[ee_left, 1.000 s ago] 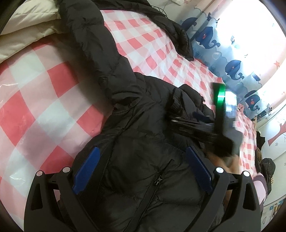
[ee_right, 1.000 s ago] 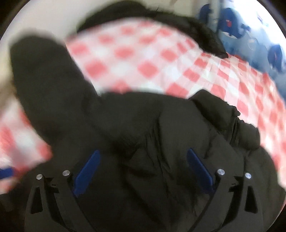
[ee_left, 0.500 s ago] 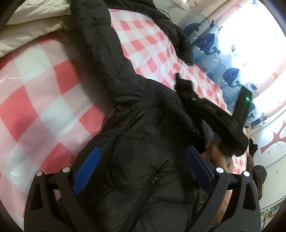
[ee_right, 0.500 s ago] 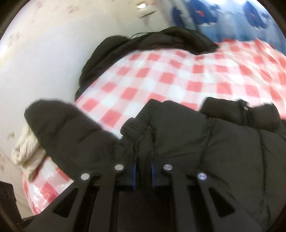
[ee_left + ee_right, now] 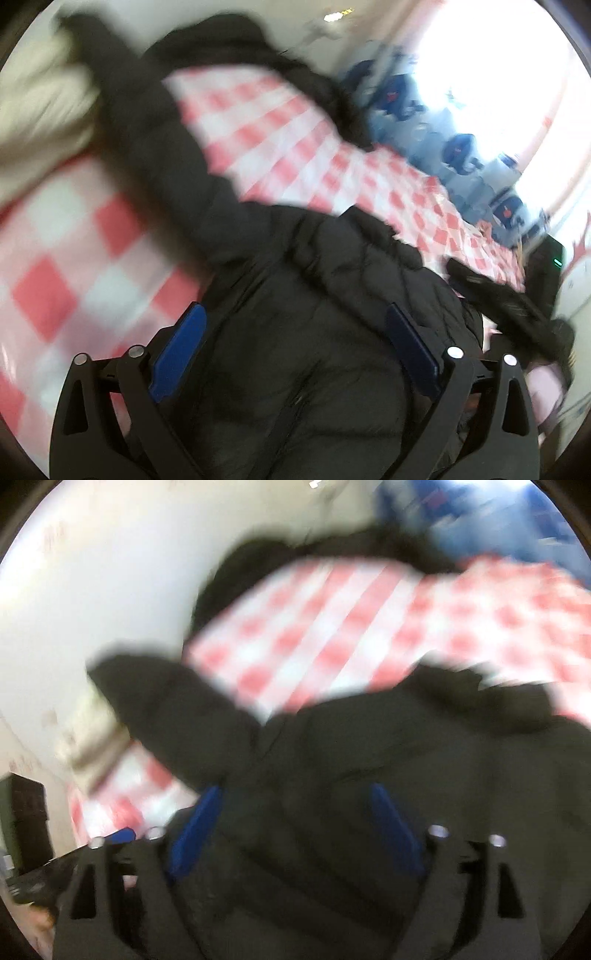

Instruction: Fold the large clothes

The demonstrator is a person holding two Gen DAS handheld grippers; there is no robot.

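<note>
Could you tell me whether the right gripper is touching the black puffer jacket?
Cannot tell. In the blurred right wrist view, the right gripper, its jaws opening, frames the black puffer jacket; neither contact nor gap shows plainly.

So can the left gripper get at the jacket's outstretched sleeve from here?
Probably yes: the left gripper hangs open over the black jacket, and the sleeve runs ahead across the checked sheet, nothing covering it.
</note>
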